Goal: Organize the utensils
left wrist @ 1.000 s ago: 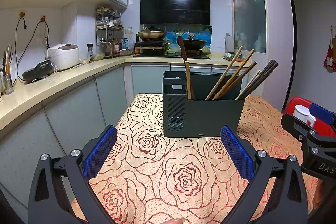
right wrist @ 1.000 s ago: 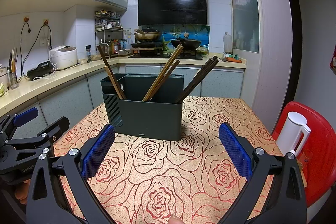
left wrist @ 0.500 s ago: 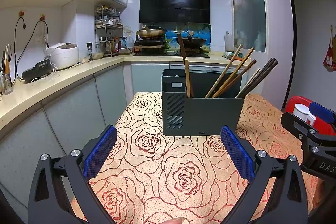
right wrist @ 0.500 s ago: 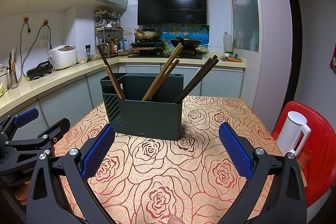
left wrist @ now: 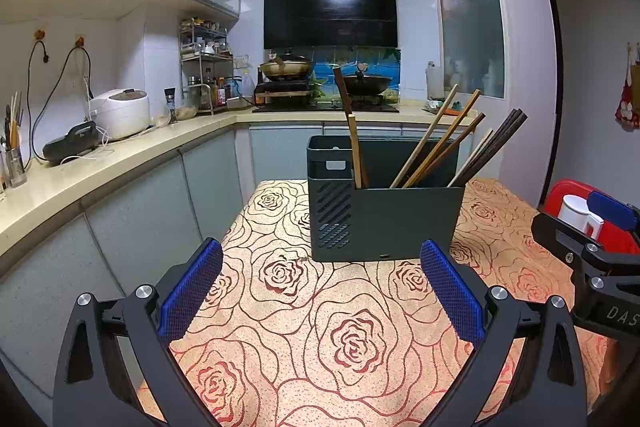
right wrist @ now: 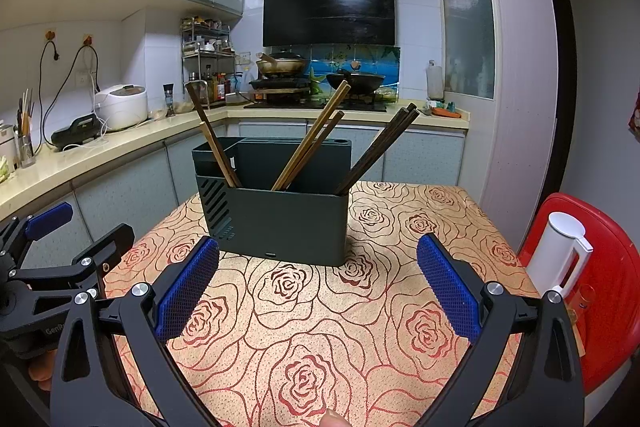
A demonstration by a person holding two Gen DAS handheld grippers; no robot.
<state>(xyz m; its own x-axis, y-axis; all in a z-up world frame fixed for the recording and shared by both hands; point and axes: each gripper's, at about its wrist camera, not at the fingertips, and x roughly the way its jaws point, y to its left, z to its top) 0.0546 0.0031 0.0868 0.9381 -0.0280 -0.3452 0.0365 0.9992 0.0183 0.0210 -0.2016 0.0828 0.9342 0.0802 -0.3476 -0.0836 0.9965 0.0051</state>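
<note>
A dark green utensil holder (left wrist: 384,219) (right wrist: 280,219) stands on the rose-patterned table (left wrist: 348,339) (right wrist: 304,347). Chopsticks lean in it in three groups: a brown pair (left wrist: 354,143) (right wrist: 216,147) at the left, light wooden ones (left wrist: 436,143) (right wrist: 312,143) in the middle, dark ones (left wrist: 492,147) (right wrist: 380,151) at the right. My left gripper (left wrist: 320,291) hangs open in front of the holder, nothing between its blue pads. My right gripper (right wrist: 318,287) is open too, just short of the holder and empty. Each gripper shows at the edge of the other's view.
A white kettle (right wrist: 560,255) stands on a red stool (right wrist: 608,291) right of the table. A countertop (left wrist: 100,167) with a rice cooker (left wrist: 120,111) runs along the left wall. A stove with pans (right wrist: 288,67) sits at the back.
Both grippers stay open and empty. The left wrist view has shifted very slightly; the holder and chopsticks have not moved.
</note>
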